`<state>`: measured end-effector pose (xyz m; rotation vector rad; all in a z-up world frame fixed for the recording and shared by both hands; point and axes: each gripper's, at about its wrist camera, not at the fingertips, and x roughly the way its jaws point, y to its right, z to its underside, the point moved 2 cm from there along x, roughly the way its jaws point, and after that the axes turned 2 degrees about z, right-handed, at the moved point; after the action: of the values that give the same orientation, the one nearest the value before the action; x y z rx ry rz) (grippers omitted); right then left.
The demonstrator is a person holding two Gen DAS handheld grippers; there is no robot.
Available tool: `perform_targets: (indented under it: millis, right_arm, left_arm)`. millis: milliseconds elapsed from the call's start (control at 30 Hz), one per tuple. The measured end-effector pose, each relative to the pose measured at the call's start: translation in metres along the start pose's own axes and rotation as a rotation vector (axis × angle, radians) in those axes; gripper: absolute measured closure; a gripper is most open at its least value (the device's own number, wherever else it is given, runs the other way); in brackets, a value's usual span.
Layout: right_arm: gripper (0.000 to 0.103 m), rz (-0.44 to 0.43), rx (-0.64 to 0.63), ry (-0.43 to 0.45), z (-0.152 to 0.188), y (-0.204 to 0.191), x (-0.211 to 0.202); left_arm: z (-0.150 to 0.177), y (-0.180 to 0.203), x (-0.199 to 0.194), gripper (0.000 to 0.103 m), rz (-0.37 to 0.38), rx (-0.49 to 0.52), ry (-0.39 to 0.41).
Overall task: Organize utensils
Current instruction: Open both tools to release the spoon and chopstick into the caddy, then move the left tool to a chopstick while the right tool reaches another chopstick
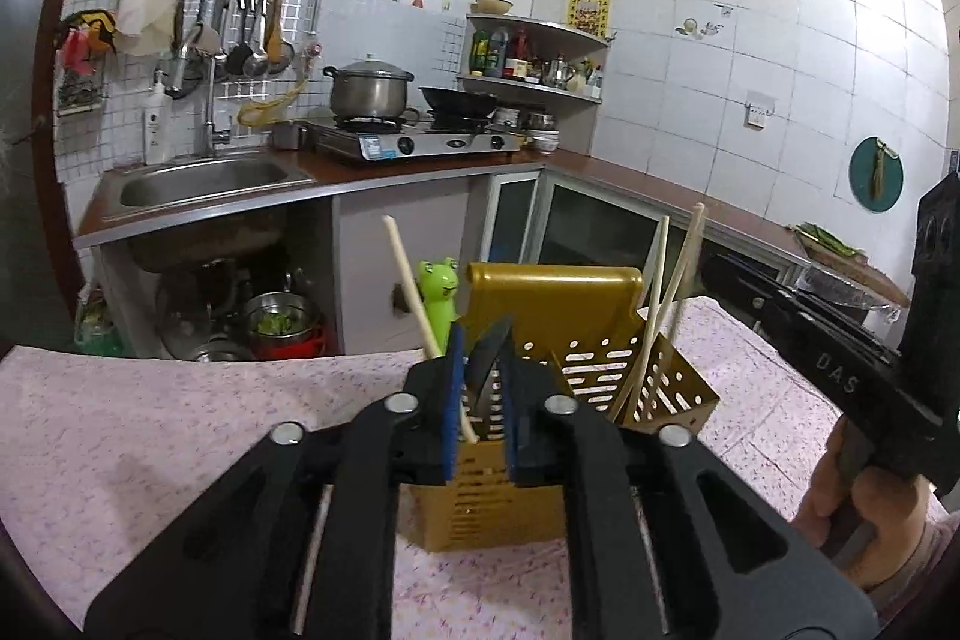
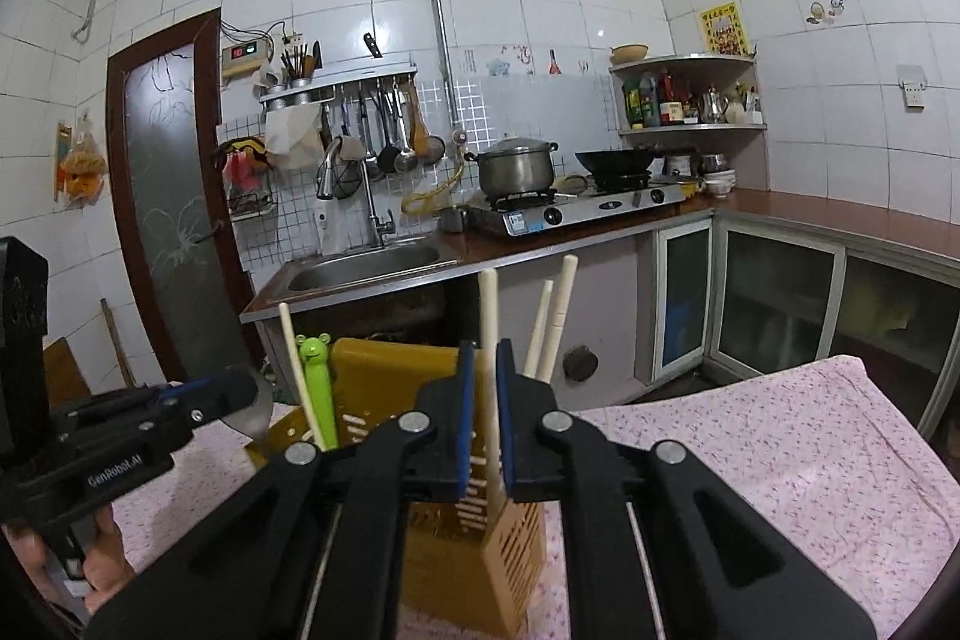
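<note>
A gold slotted utensil caddy [image 1: 606, 340] stands on a bench spread with a pink flowered cloth [image 1: 180, 430], chopsticks leaning out of its compartments and a green frog-topped utensil [image 1: 441, 292] upright at its left end; the left claw [image 1: 483, 400] is clamped on a metal blade-like utensil [image 1: 486, 358] just over the caddy's near compartment, though the fingers hide most of that piece and its kind is hard to tell; the right claw [image 2: 483, 430] is closed on a single pale chopstick [image 2: 489, 340] that stands upright, its lower end down inside the caddy [image 2: 384, 388]; two more chopsticks [image 2: 552, 334] rise just behind it. In the right wrist view the left claw's utensil shows as a rounded metal edge [image 2: 252, 412] beside the frog utensil [image 2: 315, 376]; the holder's base is cut off behind the black claw arms. Beyond the bench, a white-tiled kitchen: steel sink [image 1: 198, 178], a lidded pot [image 1: 369, 91] and a wok [image 1: 459, 100] on a two-burner stove, ladles hanging from a wall rack [image 1: 240, 34], bottles on a corner shelf [image 1: 528, 64]; bowls beneath the sink are dim and indistinct.
</note>
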<state>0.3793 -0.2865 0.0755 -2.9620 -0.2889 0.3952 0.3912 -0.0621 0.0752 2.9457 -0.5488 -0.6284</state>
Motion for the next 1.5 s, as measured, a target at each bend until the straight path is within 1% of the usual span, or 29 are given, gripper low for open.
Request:
perform_targets:
  millis: [33, 67, 100, 133, 200, 233, 267, 300, 367, 400, 433, 500, 567, 633, 767, 867, 900, 933, 1000, 1100, 1167, 1233, 1267, 1333, 1367, 1400, 1467, 1500]
  right_arm:
    - [0.072, 0.000, 0.009, -0.005, -0.001, 0.001, -0.007]
    - [0.059, 0.003, 0.019, -0.005, -0.002, 0.002, -0.015]
    - [0.047, 0.008, 0.022, 0.002, -0.002, 0.001, -0.022]
    - [0.047, 0.016, 0.015, 0.006, -0.002, 0.001, -0.030]
    - [0.047, 0.046, -0.007, -0.015, 0.002, -0.002, -0.045]
    - [0.046, 0.065, -0.012, -0.026, 0.006, -0.003, -0.053]
    - [0.045, 0.085, -0.019, -0.041, 0.009, -0.005, -0.061]
    - [0.042, 0.100, -0.027, -0.055, 0.012, -0.007, -0.066]
    - [0.035, 0.134, -0.033, -0.072, 0.022, -0.011, -0.082]
    - [0.030, 0.145, -0.030, -0.082, 0.027, -0.013, -0.088]
    - [0.027, 0.151, -0.028, -0.095, 0.031, -0.014, -0.093]
    - [0.024, 0.160, -0.020, -0.137, 0.042, -0.018, -0.102]
    - [0.023, 0.162, -0.013, -0.174, 0.054, -0.022, -0.109]
    - [0.019, 0.164, -0.010, -0.207, 0.070, -0.027, -0.116]
    - [0.016, 0.175, -0.001, -0.298, 0.104, -0.033, -0.124]
    - [0.015, 0.203, -0.015, -0.347, 0.125, -0.036, -0.123]
    - [0.015, 0.217, -0.022, -0.358, 0.130, -0.037, -0.122]
    - [0.015, 0.243, -0.030, -0.366, 0.135, -0.037, -0.120]
    - [0.015, 0.265, -0.037, -0.375, 0.144, -0.037, -0.117]
    - [0.015, 0.238, -0.016, -0.417, 0.150, -0.036, -0.110]
    - [0.015, 0.257, -0.016, -0.448, 0.150, -0.036, -0.103]
    - [0.016, 0.248, -0.016, -0.462, 0.145, -0.037, -0.096]
    - [0.016, 0.239, -0.016, -0.471, 0.143, -0.038, -0.091]
    - [0.023, 0.226, -0.021, -0.498, 0.143, -0.040, -0.083]
    - [0.031, 0.221, -0.021, -0.515, 0.145, -0.042, -0.078]
    - [0.036, 0.204, -0.015, -0.538, 0.149, -0.044, -0.074]
    - [0.038, 0.193, -0.017, -0.556, 0.157, -0.047, -0.071]
    - [0.043, 0.194, -0.027, -0.562, 0.160, -0.050, -0.070]
  left_arm:
    - [-0.002, 0.000, -0.006, 0.075, -0.011, 0.001, 0.005]
    - [-0.003, 0.000, -0.014, 0.063, -0.027, 0.002, 0.012]
    - [-0.004, -0.001, -0.022, 0.053, -0.042, 0.004, 0.018]
    - [-0.003, -0.003, -0.032, 0.050, -0.065, 0.006, 0.017]
    - [0.000, -0.006, -0.046, 0.040, -0.105, 0.010, -0.005]
    - [0.003, -0.008, -0.052, 0.038, -0.122, 0.005, -0.010]
    - [0.007, -0.011, -0.060, 0.031, -0.145, -0.003, -0.018]
    - [0.010, -0.012, -0.065, 0.020, -0.161, -0.006, -0.026]
    - [0.020, -0.016, -0.082, 0.014, -0.194, -0.020, -0.041]
    - [0.024, -0.017, -0.088, 0.013, -0.197, -0.027, -0.049]
    - [0.031, -0.017, -0.095, 0.012, -0.196, -0.034, -0.067]
    - [0.042, -0.017, -0.103, 0.005, -0.203, -0.045, -0.105]
    - [0.058, -0.019, -0.113, 0.005, -0.201, -0.069, -0.145]
    - [0.074, -0.022, -0.117, 0.005, -0.187, -0.103, -0.194]
    - [0.108, -0.024, -0.120, 0.005, -0.167, -0.159, -0.288]
    - [0.133, -0.019, -0.113, 0.005, -0.168, -0.149, -0.358]
    - [0.137, -0.018, -0.111, 0.005, -0.168, -0.148, -0.372]
    - [0.145, -0.017, -0.107, 0.005, -0.164, -0.146, -0.396]
    - [0.156, -0.015, -0.101, 0.005, -0.159, -0.146, -0.436]
    - [0.161, -0.016, -0.098, 0.005, -0.169, -0.175, -0.453]
    - [0.160, -0.017, -0.095, 0.006, -0.186, -0.191, -0.462]
    - [0.156, -0.016, -0.092, 0.009, -0.202, -0.192, -0.470]
    - [0.154, -0.016, -0.091, 0.012, -0.204, -0.190, -0.473]
    - [0.152, -0.013, -0.086, 0.021, -0.189, -0.191, -0.492]
    - [0.151, -0.012, -0.084, 0.027, -0.179, -0.192, -0.506]
    - [0.154, -0.011, -0.082, 0.029, -0.168, -0.198, -0.517]
    - [0.161, -0.010, -0.077, 0.030, -0.162, -0.213, -0.535]
    - [0.165, -0.009, -0.076, 0.031, -0.164, -0.215, -0.540]
